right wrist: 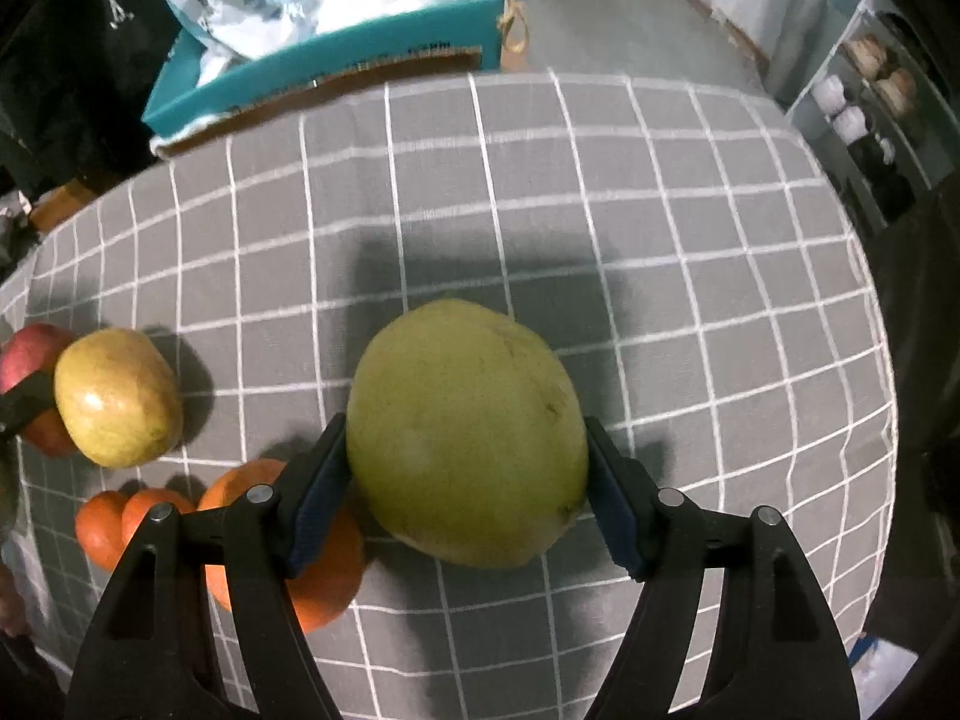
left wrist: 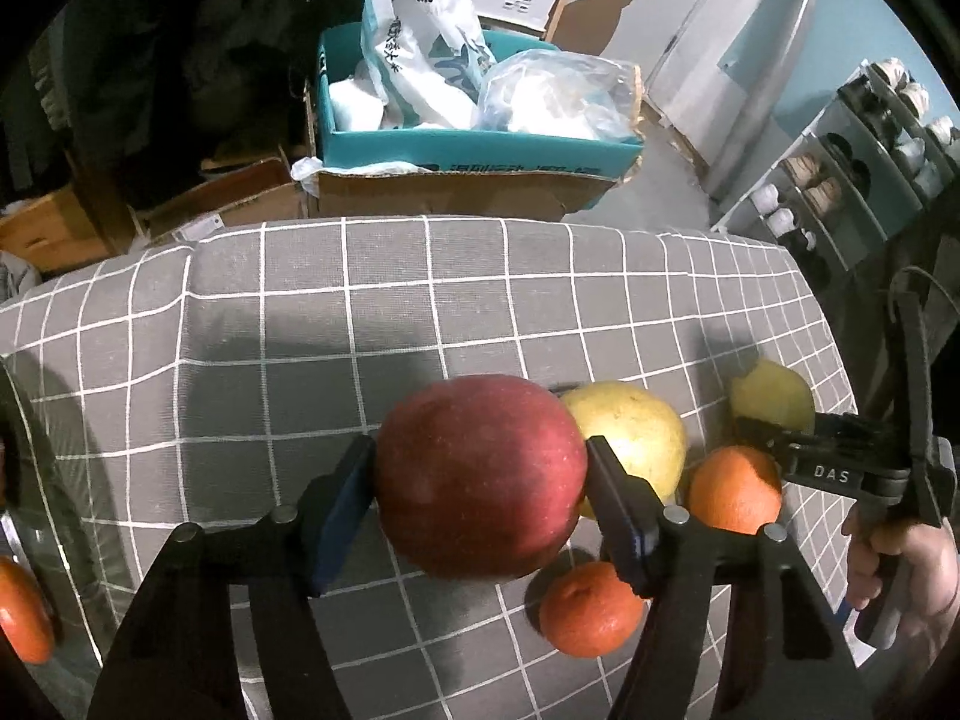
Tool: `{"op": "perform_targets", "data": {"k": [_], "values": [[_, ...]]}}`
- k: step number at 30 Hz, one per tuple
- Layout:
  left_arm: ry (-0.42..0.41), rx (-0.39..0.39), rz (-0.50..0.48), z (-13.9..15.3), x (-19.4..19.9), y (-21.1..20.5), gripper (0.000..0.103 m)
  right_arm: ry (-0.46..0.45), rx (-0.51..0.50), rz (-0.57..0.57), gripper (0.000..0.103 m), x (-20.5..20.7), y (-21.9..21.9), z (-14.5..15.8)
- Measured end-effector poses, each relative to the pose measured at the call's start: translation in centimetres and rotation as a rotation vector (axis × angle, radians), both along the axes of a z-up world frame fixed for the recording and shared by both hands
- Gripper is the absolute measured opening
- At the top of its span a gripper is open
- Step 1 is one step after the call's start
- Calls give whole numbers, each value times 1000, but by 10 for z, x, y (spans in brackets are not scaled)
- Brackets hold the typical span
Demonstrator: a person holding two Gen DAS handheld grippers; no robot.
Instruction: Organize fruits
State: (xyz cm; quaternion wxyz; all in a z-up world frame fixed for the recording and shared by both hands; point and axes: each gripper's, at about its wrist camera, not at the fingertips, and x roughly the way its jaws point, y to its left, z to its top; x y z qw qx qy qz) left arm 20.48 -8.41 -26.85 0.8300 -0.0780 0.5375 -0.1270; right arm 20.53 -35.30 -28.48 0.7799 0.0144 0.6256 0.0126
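My left gripper is shut on a red apple and holds it above the grey checked cloth. Behind it lie a yellow pear and two oranges. My right gripper is shut on a yellow-green pear; it also shows in the left wrist view, with the right gripper at the right edge. In the right wrist view the other pear, the red apple and several oranges lie to the left.
A teal cardboard box with plastic bags stands beyond the table's far edge. A rack with shoes is at the right. Another orange shows at the left edge. Brown cartons sit on the floor at the left.
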Motion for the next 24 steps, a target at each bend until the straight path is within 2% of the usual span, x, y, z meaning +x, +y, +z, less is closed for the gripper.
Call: {"op": "perform_targets", "data": {"k": [7,11,17,24], "values": [[-17,82,15,8,-12,4,70,-15,7,-12,73,-3,-1,1],[0,93,38,8,-18,13,70,-16,6,-12,73,-4,0,2],[6,60,56,6,-14,18,71,-16,18,-15,73,-7,-2,3],[31,44,42,-6,-9,13,80,-5,37,-28,73,-9,-8,2]]}}
